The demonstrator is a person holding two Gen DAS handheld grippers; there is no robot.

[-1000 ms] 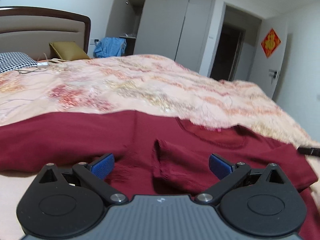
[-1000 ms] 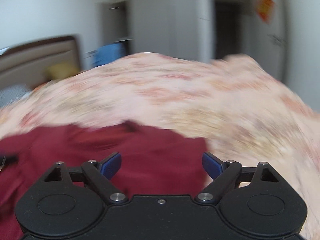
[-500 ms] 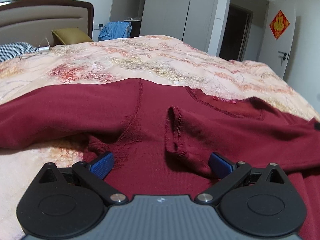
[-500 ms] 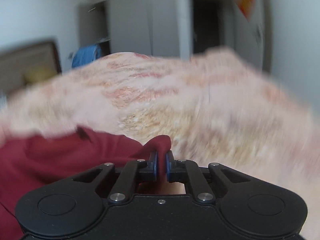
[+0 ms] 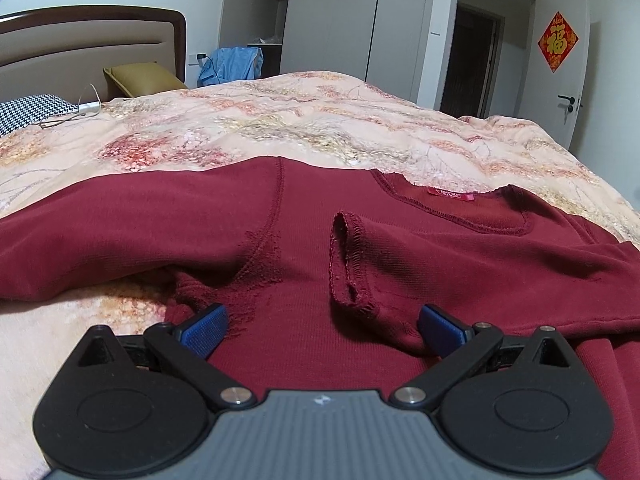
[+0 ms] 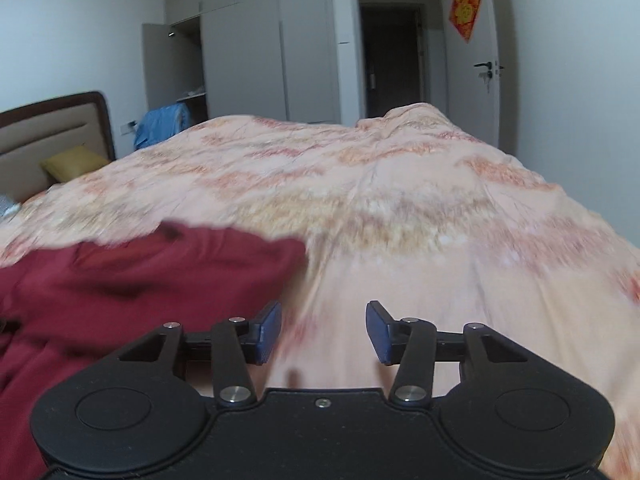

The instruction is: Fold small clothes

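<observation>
A dark red long-sleeved top (image 5: 440, 248) lies spread on the floral bedspread (image 5: 304, 128). One sleeve is folded across its body, its cuff (image 5: 346, 264) just ahead of my left gripper (image 5: 320, 324). That gripper stands wide open low over the cloth, blue pads apart, nothing pinched. In the right wrist view the top (image 6: 132, 280) lies at the left. My right gripper (image 6: 323, 332) is over bare bedspread (image 6: 420, 208) to the right of it, jaws opening, nothing between them.
A headboard (image 5: 92, 40), an olive cushion (image 5: 140, 78) and a checked pillow (image 5: 28, 110) are at the far left. A blue garment (image 5: 234, 62) hangs by the grey wardrobe (image 5: 332, 16). A doorway (image 5: 468, 60) and a door with a red ornament (image 5: 558, 42) stand at the back right.
The right gripper closed on a fold of the red top, then let go and drew away to the right with jaws parting. The left gripper sank closer to the cloth, then stayed still.
</observation>
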